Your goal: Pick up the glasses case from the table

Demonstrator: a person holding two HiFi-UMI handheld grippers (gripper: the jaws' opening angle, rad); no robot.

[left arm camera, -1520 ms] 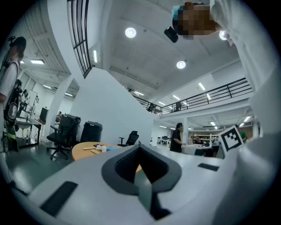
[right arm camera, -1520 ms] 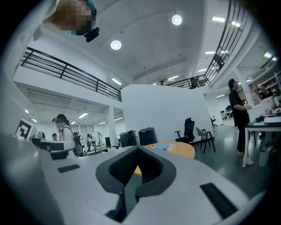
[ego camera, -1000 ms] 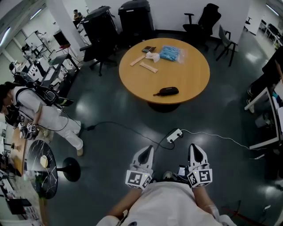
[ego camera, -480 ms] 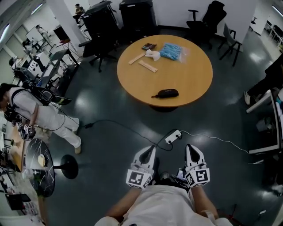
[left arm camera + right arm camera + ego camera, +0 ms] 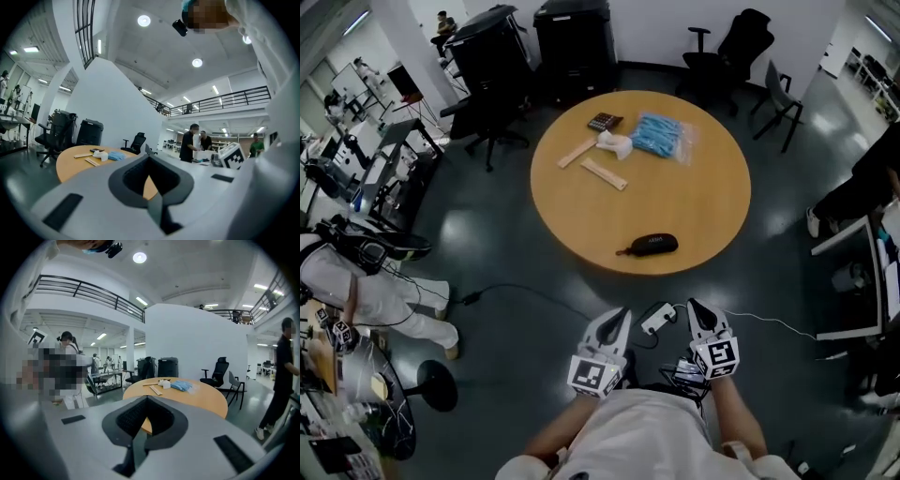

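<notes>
The black glasses case (image 5: 649,245) lies near the front edge of the round wooden table (image 5: 703,206), its strap end to the left. Both grippers are low in the head view, over the floor and short of the table. My left gripper (image 5: 619,315) is shut with nothing in it, and so is my right gripper (image 5: 693,307). Both point toward the table. In the left gripper view the table (image 5: 72,161) shows beyond the shut left gripper (image 5: 149,156). In the right gripper view the table (image 5: 199,397) lies ahead of the right gripper (image 5: 147,398). The jaws hide the case in both gripper views.
A white power strip (image 5: 652,318) and its cables lie on the floor between the grippers and the table. On the far half of the table are a blue packet (image 5: 662,137), wooden sticks (image 5: 604,173) and a dark box (image 5: 603,121). Office chairs (image 5: 778,94) and black bins (image 5: 574,42) stand behind.
Both grippers have moved forward toward the table; the table and the case now sit lower and nearer in the head view. Both stay shut.
</notes>
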